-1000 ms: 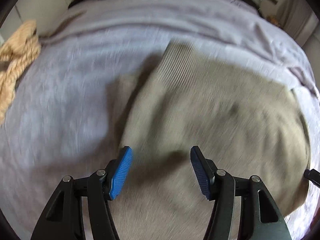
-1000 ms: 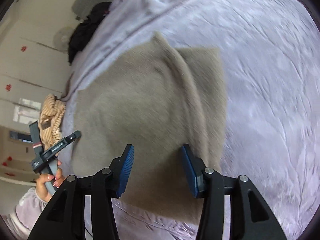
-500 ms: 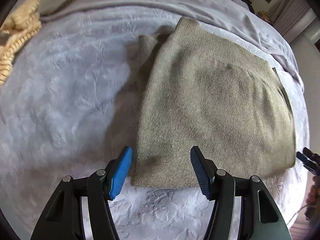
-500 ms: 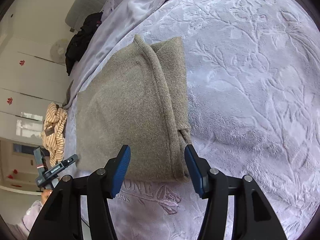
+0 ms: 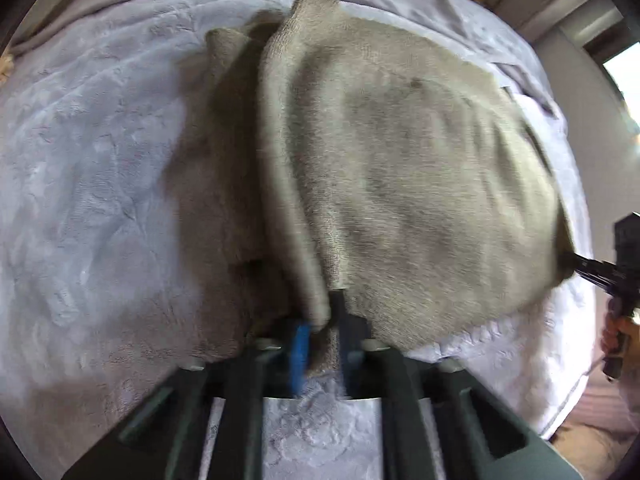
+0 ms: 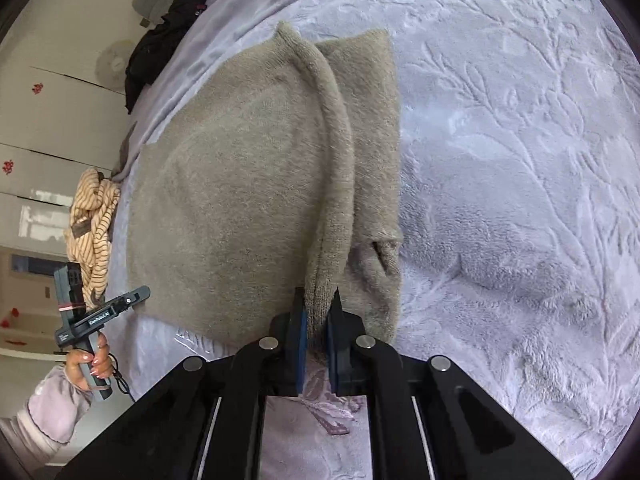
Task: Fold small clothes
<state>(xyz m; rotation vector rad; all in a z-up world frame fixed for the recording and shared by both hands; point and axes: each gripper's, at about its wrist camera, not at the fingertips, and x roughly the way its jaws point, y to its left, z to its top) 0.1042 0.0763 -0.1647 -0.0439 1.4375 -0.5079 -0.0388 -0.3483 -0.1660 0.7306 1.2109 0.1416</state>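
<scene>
Soft daylight, strong fisheye bending, one view blurred

The left wrist view is smeared by motion blur, worst on the sweater and gripper. The right wrist view is sharp. A bright window is blown out; soft shadows are cast on the blanket.

Bare blanket lies open right of the sweater; a striped garment crowds its left edge.

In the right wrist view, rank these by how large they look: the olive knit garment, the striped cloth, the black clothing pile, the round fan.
1. olive knit garment
2. striped cloth and black clothing pile: alike, unranked
3. round fan
</scene>
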